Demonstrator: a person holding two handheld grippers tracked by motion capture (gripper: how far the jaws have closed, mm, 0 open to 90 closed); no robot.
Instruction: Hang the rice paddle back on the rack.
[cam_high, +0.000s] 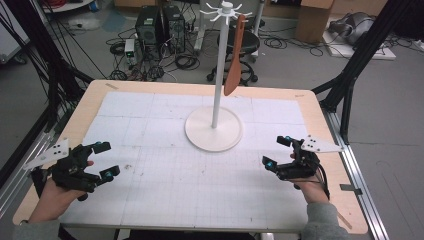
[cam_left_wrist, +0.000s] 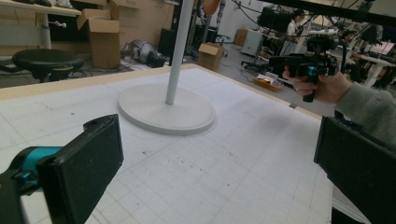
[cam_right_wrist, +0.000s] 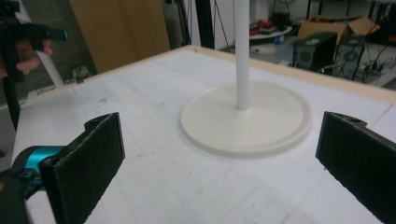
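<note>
Covering the worktop (cam_high: 150, 200), a white gridded mat is seen; the white stand (cam_high: 215, 127) is set mid-far, a brown wooden spatula (cam_high: 234, 60) hung from it. Left gripper (cam_high: 97, 160) and right gripper (cam_high: 278, 152) are held well apart, jaws wide, empty.

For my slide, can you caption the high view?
Two open tools, left and right, wait beside a white stand holding a wooden spatula.

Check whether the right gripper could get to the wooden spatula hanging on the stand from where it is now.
Probably yes: the right gripper is open, the table between it and the stand is bare, and the spatula hangs free.
</note>
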